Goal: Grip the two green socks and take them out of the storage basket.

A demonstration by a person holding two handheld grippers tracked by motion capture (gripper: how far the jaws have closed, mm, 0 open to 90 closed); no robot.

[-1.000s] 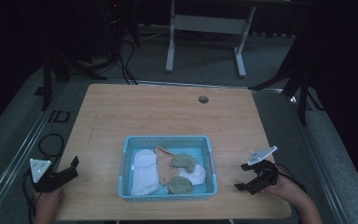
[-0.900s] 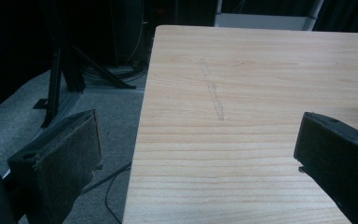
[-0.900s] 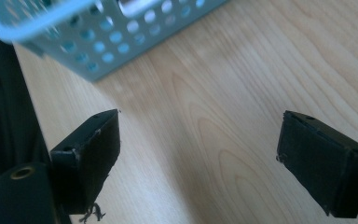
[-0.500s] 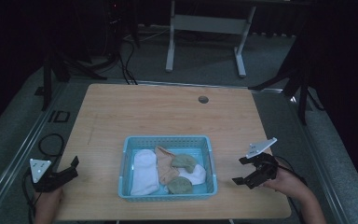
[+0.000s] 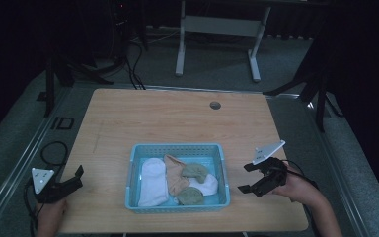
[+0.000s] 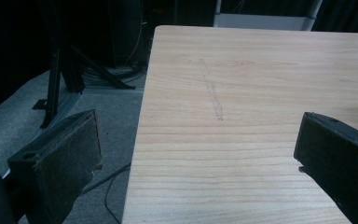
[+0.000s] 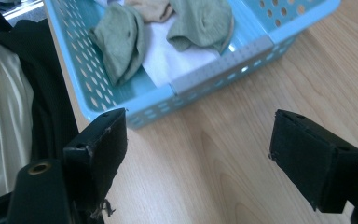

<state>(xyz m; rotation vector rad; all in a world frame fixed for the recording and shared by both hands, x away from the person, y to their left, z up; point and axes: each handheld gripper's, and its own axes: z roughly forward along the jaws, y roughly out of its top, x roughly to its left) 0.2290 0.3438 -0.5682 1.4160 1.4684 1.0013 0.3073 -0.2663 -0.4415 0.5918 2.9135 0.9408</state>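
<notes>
a light blue perforated plastic basket [image 5: 177, 203] sits on the pale wooden table [image 5: 168, 121], toward the near edge and a little right of the middle. inside it lie a white sock [image 5: 153, 181] along the left side, a peach-coloured sock [image 5: 174, 174] next to it, and two sage green socks [image 5: 194, 171], one toward the back and one at the front wall, both resting on white cloth.

the right gripper [image 5: 249, 178] is held above the table just to the right of the basket, apart from its wall, with its jaws pointing at the basket. its jaws stand wide apart and have just been closing a little, with nothing between them. in the right gripper view the basket [image 7: 205, 74] lies ahead of the black pads [image 7: 103, 140], its near corner between them but farther off, and the green socks [image 7: 121, 39] show inside on the white cloth. the person's right hand [image 5: 296, 187] grips the tool from behind.

the left gripper [image 5: 76, 177] rests at the near left corner of the table, well apart from the basket. its jaws are spread wide with nothing held; in the left gripper view bare table [image 6: 261, 93] and the table's left edge lie between them.

a small round dark hole [image 5: 215, 105] sits near the far edge of the table.
</notes>
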